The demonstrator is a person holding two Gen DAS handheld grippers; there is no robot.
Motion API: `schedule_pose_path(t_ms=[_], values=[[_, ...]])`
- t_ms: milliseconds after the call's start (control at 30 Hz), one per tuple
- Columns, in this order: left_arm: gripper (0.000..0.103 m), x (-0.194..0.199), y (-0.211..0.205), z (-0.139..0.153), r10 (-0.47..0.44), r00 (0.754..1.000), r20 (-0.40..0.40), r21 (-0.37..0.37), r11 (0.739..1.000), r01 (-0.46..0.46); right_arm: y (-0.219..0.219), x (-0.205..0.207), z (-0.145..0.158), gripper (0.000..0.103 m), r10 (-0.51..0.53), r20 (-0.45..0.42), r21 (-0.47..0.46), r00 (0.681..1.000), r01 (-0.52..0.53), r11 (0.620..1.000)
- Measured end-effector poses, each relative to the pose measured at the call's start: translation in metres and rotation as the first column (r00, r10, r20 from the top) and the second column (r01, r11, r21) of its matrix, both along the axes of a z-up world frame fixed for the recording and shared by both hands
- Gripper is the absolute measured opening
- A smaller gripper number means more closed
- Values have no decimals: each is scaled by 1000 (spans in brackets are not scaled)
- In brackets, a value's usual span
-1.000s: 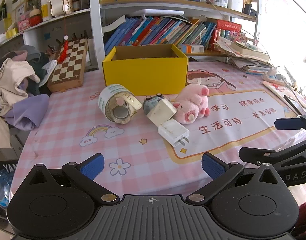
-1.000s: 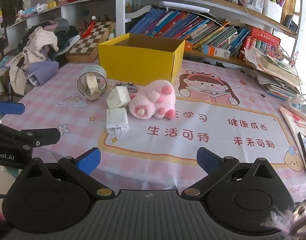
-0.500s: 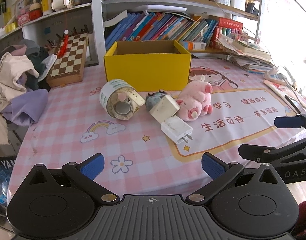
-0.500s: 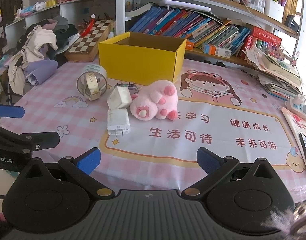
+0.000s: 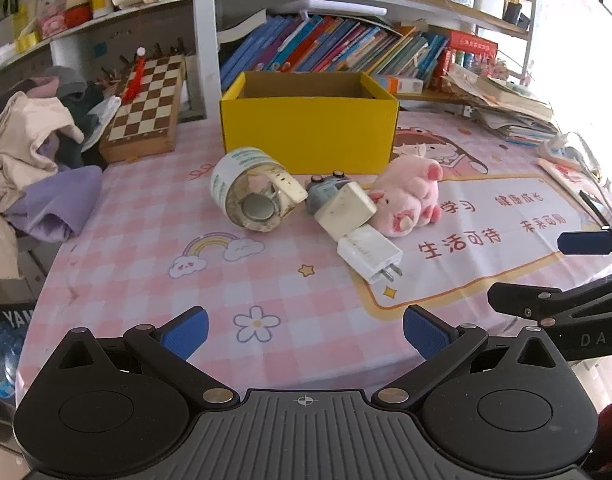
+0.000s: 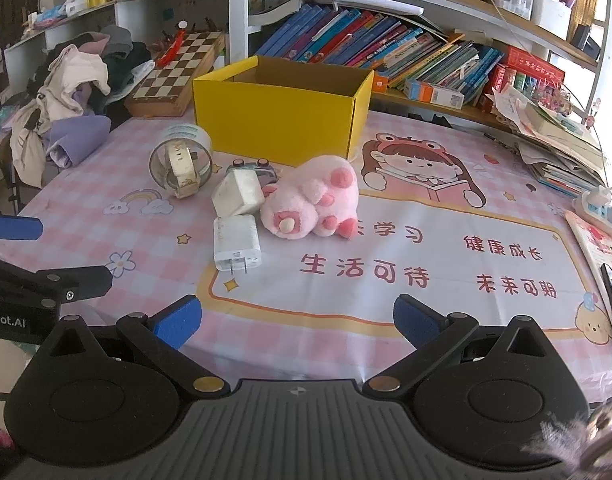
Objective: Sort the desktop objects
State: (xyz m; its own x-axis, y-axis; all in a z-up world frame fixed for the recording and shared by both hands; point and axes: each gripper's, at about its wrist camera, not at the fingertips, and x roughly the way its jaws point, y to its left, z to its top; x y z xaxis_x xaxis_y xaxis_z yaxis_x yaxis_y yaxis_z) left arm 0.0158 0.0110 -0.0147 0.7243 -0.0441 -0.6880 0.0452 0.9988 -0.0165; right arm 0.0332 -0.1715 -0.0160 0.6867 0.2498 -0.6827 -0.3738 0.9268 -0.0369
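An open yellow box (image 5: 308, 136) (image 6: 281, 114) stands at the back of the pink table. In front of it lie a tape roll with a watch inside (image 5: 249, 196) (image 6: 181, 162), a small grey alarm clock (image 5: 324, 190) (image 6: 257, 168), a cream charger cube (image 5: 346, 210) (image 6: 237, 192), a flat white plug adapter (image 5: 370, 254) (image 6: 235, 248) and a pink plush pig (image 5: 408, 200) (image 6: 312, 198). My left gripper (image 5: 303, 334) is open and empty near the table's front edge. My right gripper (image 6: 297, 320) is open and empty, also near the front edge.
A chessboard box (image 5: 147, 110) and a pile of clothes (image 5: 33, 160) lie at the left. Books fill the shelf (image 5: 346, 48) behind the box. Stacked papers (image 6: 558, 140) and a power strip (image 6: 600, 204) are at the right edge.
Both grippers have moved slightly forward toward the objects, and the left view has swung a little to the left. Nothing on the table has moved.
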Motion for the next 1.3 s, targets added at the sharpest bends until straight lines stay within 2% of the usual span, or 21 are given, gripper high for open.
schedule_pose_path(t_ms=[867, 1300], values=[[103, 19, -3, -3, -9, 1000, -11, -49, 999, 8, 1, 24, -2, 103, 42, -43, -18, 998, -43, 999], [103, 43, -1, -3, 63, 998, -22, -39, 997, -64, 2, 62, -1, 103, 75, -53, -21, 996, -76, 997]])
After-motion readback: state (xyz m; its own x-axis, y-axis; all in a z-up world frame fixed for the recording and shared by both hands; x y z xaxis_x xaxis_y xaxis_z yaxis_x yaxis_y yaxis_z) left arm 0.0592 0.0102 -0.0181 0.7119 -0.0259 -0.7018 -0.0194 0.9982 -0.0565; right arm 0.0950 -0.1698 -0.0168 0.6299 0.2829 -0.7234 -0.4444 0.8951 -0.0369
